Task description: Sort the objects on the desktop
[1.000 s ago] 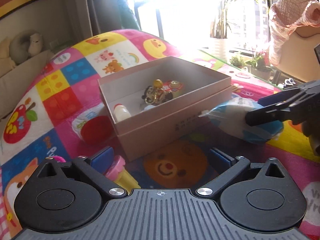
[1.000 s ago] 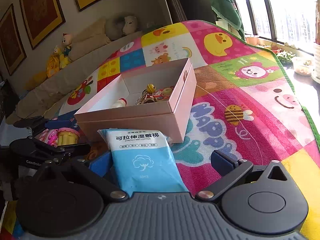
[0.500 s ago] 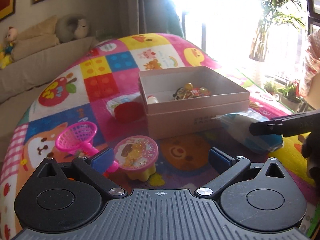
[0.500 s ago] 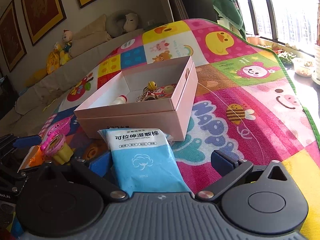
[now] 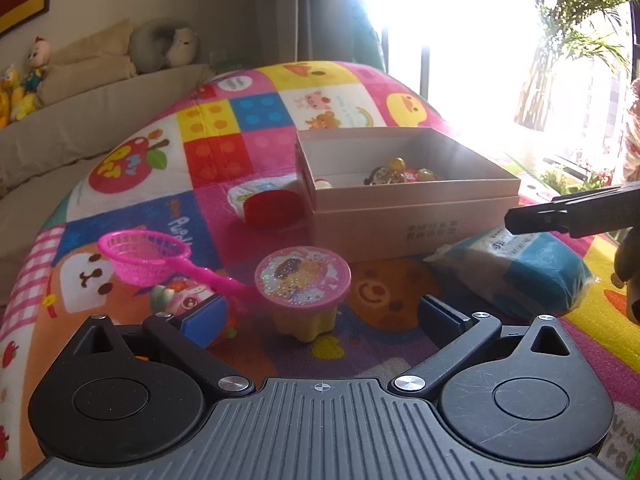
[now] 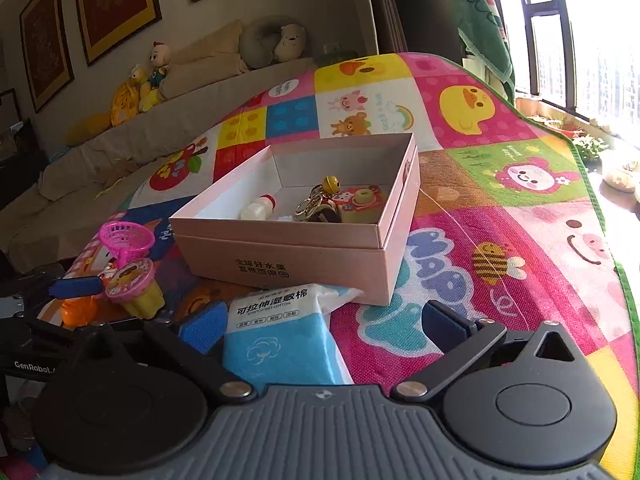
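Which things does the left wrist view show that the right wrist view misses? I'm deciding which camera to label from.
Only the left wrist view shows the red lid beside the box and a palm. Only the right wrist view shows the bee print and green towel. Both show the box, wipes pack, pink net and jelly cup.

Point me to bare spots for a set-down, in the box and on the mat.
Box: the floor by the far-left wall, behind the small bottle, is bare; keyring and toy camera crowd its right end. Mat: open right of the box. Crowded in front: wipes pack, jelly cup, pink net.
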### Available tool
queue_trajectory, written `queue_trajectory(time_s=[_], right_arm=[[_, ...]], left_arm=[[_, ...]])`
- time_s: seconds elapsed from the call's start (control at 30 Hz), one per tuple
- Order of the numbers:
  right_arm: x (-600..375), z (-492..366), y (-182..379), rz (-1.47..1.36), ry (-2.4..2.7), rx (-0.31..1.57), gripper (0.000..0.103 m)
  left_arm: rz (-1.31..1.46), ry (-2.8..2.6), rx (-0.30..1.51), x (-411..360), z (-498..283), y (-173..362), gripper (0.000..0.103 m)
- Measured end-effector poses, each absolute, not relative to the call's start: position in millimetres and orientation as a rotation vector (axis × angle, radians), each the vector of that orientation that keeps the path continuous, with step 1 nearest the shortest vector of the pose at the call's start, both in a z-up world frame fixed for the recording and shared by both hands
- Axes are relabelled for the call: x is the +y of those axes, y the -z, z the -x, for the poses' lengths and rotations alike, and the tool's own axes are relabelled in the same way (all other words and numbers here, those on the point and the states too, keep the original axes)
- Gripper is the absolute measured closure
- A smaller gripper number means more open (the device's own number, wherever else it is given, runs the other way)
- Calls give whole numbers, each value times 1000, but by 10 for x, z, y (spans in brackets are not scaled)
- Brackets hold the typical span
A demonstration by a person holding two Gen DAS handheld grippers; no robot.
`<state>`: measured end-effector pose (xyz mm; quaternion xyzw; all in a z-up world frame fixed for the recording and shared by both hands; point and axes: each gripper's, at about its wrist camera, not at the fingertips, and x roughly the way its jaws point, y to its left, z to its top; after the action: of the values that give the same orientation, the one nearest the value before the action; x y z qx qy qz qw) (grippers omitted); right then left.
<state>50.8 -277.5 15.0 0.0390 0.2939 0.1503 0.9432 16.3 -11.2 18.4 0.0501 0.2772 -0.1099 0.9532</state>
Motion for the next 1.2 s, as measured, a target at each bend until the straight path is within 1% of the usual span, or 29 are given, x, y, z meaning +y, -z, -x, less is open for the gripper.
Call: queue_trajectory(time_s=[0.13,0.27,0.37,0.47,0.6,0.77,0.83,0.87,0.9,0.93,0.97,1.0,1.1,1.17,1.2], right_arm=[[-2559,-872,-162,86,-234,628,0],[-2396,-1176,-118,119,-249,663,0],[-2266,-1285,-81,170,-217,624,0],[-2308,-1227,-146,142,-239,602,0],[-2519,-932,-278,72,-306,581,0],[-2707,-558,-274,30,-375,621,0],[-2707,-441,-251,41,-391,632,0],[-2698,-412,-242,49,-396,633,0],[-2670,-386,-232,61,-409,634,0],[-2645,-388,-222,67,-419,636,0],[-2619,-399,-212,72,-423,638,0],[-2568,-423,-196,80,-422,642,0],[-2440,-476,-158,101,-430,641,1],[-2334,-522,-125,133,-423,635,13],[-2289,-551,-102,146,-411,640,23]], left_arm=[[-89,246,561,-122,-129,-193,0],[-86,262,550,-119,-76,-221,0],[-84,260,548,-115,-80,-217,0],[-89,252,547,-131,-139,-192,0],[-101,230,536,-200,-324,-168,0],[-103,168,528,-261,-484,-136,1],[-111,169,533,-277,-482,-131,12],[-121,166,539,-289,-475,-128,21],[-133,158,544,-299,-469,-123,28],[-140,154,553,-298,-463,-117,30],[-140,150,559,-291,-454,-116,35],[-137,149,567,-274,-439,-117,42],[-132,162,577,-226,-333,-145,42],[-143,173,576,-216,-242,-161,42],[-148,179,576,-213,-193,-167,42]])
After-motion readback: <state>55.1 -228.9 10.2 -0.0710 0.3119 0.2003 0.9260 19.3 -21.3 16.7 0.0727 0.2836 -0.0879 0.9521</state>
